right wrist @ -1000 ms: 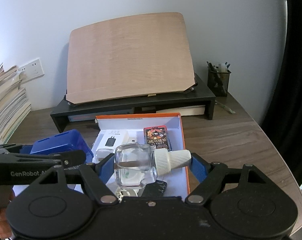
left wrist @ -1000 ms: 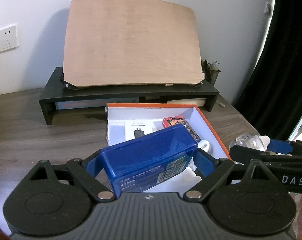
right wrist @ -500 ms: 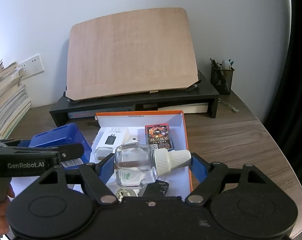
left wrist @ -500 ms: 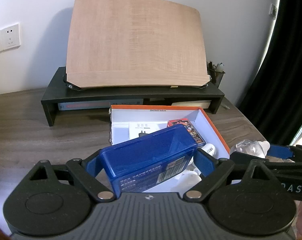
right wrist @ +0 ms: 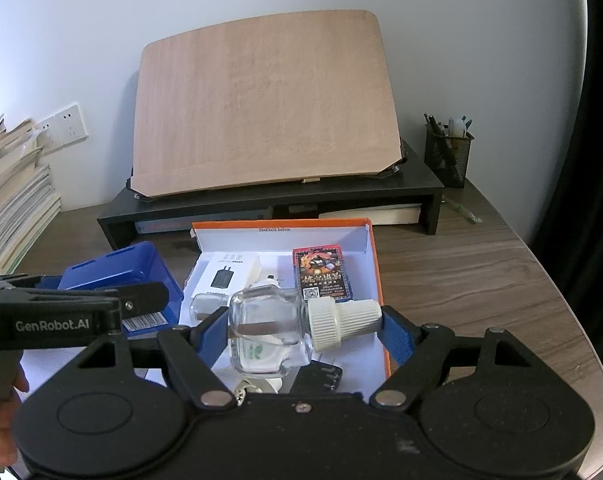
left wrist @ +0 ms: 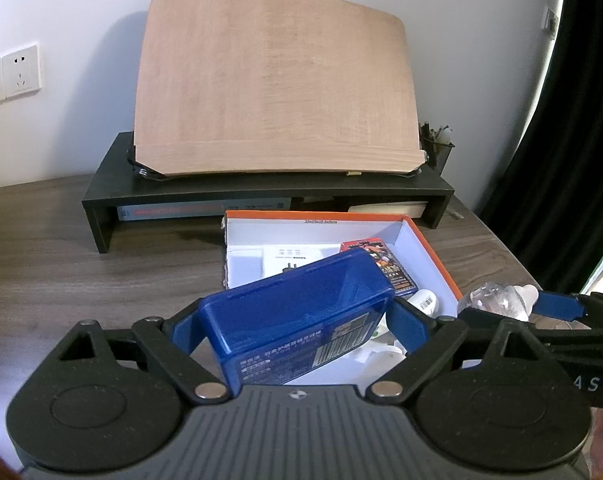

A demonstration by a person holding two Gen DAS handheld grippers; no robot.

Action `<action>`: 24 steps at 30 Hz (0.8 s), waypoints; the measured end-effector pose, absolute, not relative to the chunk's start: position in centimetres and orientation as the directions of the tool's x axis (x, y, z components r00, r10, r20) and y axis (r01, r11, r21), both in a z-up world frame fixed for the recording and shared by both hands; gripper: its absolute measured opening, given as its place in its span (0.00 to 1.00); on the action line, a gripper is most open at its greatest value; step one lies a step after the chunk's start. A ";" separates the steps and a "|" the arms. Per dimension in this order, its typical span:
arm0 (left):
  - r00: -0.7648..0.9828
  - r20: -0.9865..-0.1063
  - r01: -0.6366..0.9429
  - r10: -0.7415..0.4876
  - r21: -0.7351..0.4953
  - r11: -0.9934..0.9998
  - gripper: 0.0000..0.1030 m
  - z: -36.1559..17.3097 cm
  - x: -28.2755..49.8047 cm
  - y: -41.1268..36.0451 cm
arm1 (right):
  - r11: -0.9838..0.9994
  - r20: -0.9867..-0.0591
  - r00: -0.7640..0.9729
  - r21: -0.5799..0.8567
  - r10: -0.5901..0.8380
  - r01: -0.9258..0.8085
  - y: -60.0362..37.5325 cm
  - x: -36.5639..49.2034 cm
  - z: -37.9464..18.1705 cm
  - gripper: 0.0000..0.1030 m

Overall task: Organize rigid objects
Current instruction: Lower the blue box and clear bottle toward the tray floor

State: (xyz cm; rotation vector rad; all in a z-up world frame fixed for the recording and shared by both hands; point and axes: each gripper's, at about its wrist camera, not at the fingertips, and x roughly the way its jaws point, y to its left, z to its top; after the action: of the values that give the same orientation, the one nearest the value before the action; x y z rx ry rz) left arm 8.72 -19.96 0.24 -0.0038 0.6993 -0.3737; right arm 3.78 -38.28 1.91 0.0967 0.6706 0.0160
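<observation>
Blue case (left wrist: 297,320) sits clamped in your left hand-held gripper (left wrist: 297,320); your right hand-held gripper (right wrist: 301,328) pinches a clear bottle (right wrist: 267,330) lying sideways, cap (right wrist: 343,318) rightward. Just ahead and below both lies the orange-rimmed box (right wrist: 375,280) on the bench (right wrist: 481,280), holding a card pack (right wrist: 321,274).

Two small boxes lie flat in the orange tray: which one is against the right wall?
The dark playing-card box with red-and-gold artwork, lying beside the orange tray's right wall. The other, the white charger box printed with a black plug, lies to its left.
</observation>
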 end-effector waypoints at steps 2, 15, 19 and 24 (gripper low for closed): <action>0.703 -0.627 0.335 -0.337 -0.126 0.934 0.93 0.3 8.7 -20.0 | 0.995 -0.620 0.783 0.095 0.046 0.017 -38.3 3.8 1.9 0.91; 0.703 -0.627 0.335 -0.336 -0.125 0.934 0.93 0.2 9.0 -19.7 | 0.995 -0.625 0.779 0.097 0.046 0.020 -38.3 4.0 1.6 0.91; 0.702 -0.627 0.335 -0.336 -0.125 0.934 0.93 0.2 9.2 -19.7 | 0.995 -0.626 0.779 0.097 0.045 0.020 -38.3 4.0 1.6 0.91; 0.701 -0.629 0.335 -0.336 -0.124 0.934 0.93 0.1 9.2 -19.7 | 0.995 -0.627 0.778 0.098 0.046 0.019 -38.3 4.1 1.6 0.91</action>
State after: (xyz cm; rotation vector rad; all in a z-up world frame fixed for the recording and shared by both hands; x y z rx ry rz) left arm 9.17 -19.70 0.15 -0.0004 0.6999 -0.3735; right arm 4.09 -38.29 1.63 0.1008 0.6795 0.0147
